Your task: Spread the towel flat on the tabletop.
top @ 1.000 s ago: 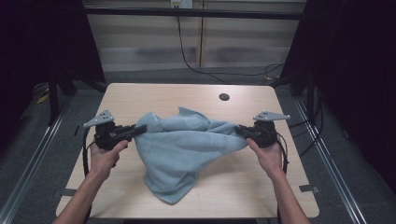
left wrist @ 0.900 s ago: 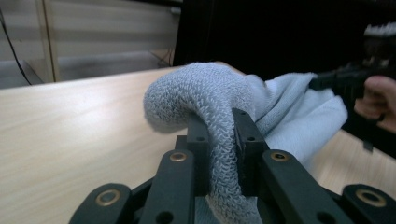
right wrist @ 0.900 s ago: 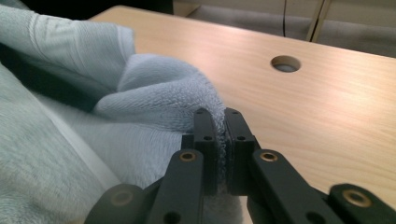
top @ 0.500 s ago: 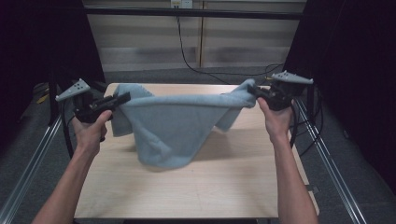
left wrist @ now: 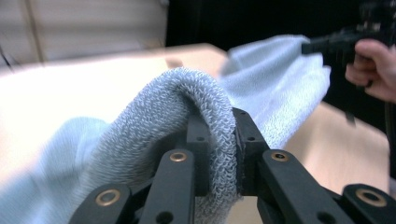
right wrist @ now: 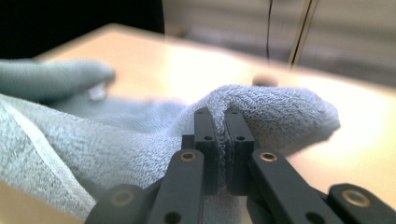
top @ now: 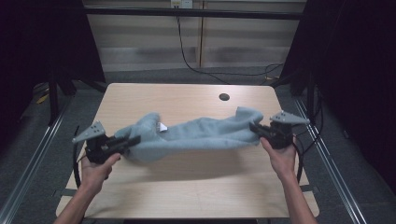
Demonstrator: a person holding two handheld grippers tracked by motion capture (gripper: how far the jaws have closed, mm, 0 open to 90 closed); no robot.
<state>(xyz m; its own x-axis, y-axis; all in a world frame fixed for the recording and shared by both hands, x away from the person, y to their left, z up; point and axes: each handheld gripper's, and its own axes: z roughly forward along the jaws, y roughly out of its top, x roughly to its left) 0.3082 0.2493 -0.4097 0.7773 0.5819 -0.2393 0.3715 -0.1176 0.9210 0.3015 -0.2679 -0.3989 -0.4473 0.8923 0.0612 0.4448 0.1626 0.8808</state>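
High view: grey-blue terry towel [top: 201,135] stretched between both grippers, sagging low over table [top: 187,196]. Half second ago: held high, hanging in deep drape; now lowered, bunched into long band. Judgement: laying-out for spreading or folding under way. Left gripper [top: 133,140]: fingers clenched on towel's left end fold. Right gripper [top: 254,127]: fingers clenched on right end. White tag [top: 163,126] showing on towel. Round grommet hole [top: 224,97] at far table edge, well apart. Nothing obstructing.
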